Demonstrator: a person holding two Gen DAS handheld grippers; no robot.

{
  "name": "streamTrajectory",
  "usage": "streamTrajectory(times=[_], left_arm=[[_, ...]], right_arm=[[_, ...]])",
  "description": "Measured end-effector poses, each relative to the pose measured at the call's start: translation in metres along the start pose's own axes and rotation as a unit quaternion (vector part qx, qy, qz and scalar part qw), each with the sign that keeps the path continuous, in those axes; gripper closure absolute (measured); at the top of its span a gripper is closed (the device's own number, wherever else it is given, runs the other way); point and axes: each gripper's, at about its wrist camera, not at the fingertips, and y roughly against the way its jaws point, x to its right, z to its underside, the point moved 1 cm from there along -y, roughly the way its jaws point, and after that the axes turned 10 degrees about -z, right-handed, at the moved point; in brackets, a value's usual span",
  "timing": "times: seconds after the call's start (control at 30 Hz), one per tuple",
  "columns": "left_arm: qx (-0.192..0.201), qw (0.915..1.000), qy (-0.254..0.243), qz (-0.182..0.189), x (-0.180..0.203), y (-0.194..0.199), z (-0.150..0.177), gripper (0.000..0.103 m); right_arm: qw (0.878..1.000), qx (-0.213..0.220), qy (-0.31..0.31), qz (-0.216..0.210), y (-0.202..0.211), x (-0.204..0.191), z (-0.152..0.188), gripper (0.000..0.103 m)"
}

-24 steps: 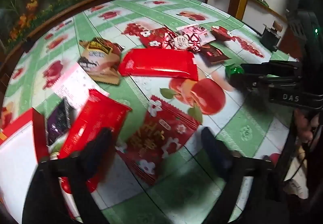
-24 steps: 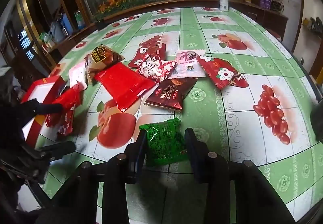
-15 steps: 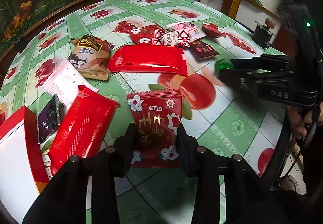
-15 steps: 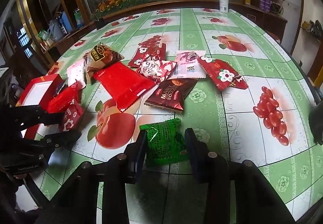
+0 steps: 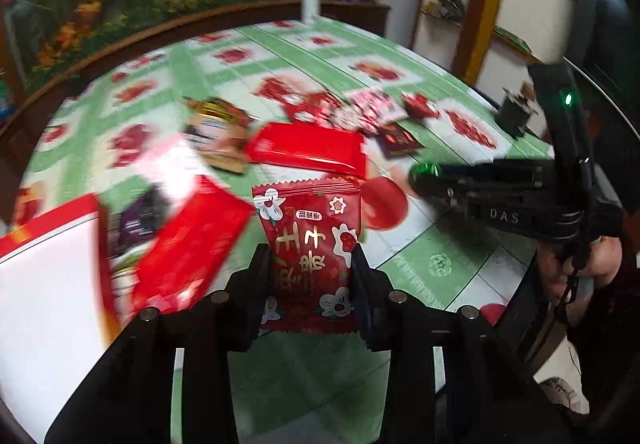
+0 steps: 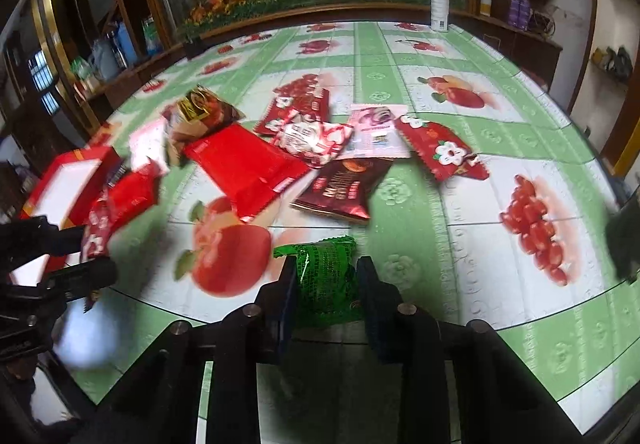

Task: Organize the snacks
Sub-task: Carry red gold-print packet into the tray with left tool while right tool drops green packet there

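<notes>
My left gripper [image 5: 308,264] is shut on a red flower-printed snack packet [image 5: 310,236], held upright above the green fruit-patterned tablecloth [image 5: 440,264]. In the right wrist view that packet [image 6: 96,232] shows at the far left between the left gripper's fingers [image 6: 80,272]. My right gripper [image 6: 326,276] is shut on a green foil packet [image 6: 326,276] just over the table's near edge. The left wrist view shows its green tip [image 5: 424,170] at the right gripper's front. A red box with a white inside [image 5: 48,264] lies at the left.
Loose snacks lie mid-table: a long red packet [image 6: 244,164], a brown-gold bag [image 6: 200,112], a dark maroon bag [image 6: 340,188], a pink packet [image 6: 376,132] and another red flowered one [image 6: 440,152]. A red packet [image 5: 192,244] leans on the box. A white spray bottle [image 6: 439,8] stands far back.
The left gripper went from open over the red flowered packet to shut on it and lifted it. The right gripper keeps the green packet, and the scene has shifted slightly in its view.
</notes>
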Motion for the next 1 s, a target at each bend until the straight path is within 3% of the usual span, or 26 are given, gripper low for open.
streamTrajectory(times=[0.17,0.27,0.37,0.53,0.7,0.8,0.9,1.0], left_arm=[[0.023,0.9956,0.069,-0.06,-0.055,0.044,0.014,0.068],[0.007,0.9889,0.114,-0.095,-0.094,0.055,0.026,0.068],[0.002,0.9775,0.148,-0.151,-0.125,0.064,0.042,0.068],[-0.015,0.9617,0.188,-0.199,-0.162,0.066,0.068,0.067],[-0.026,0.9541,0.208,-0.214,-0.185,0.067,0.09,0.066],[-0.027,0.9493,0.225,-0.218,-0.196,0.071,0.1,0.051],[-0.024,0.9476,0.237,-0.212,-0.203,0.074,0.106,0.047],[-0.028,0.9483,0.246,-0.199,-0.206,0.071,0.108,0.047]], right_arm=[[0.997,-0.035,0.015,-0.064,-0.013,-0.043,-0.001,0.077],[0.992,-0.04,0.031,-0.116,-0.022,-0.079,-0.007,0.077],[0.985,-0.027,0.061,-0.161,-0.035,-0.122,-0.016,0.077],[0.966,-0.026,0.089,-0.243,-0.051,-0.197,-0.03,0.078],[0.952,-0.054,0.109,-0.28,-0.083,-0.256,-0.035,0.074],[0.944,-0.058,0.096,-0.312,-0.084,-0.27,-0.036,0.074],[0.952,-0.032,0.088,-0.29,-0.083,-0.258,-0.036,0.065],[0.973,-0.015,0.069,-0.221,-0.083,-0.236,-0.044,0.065]])
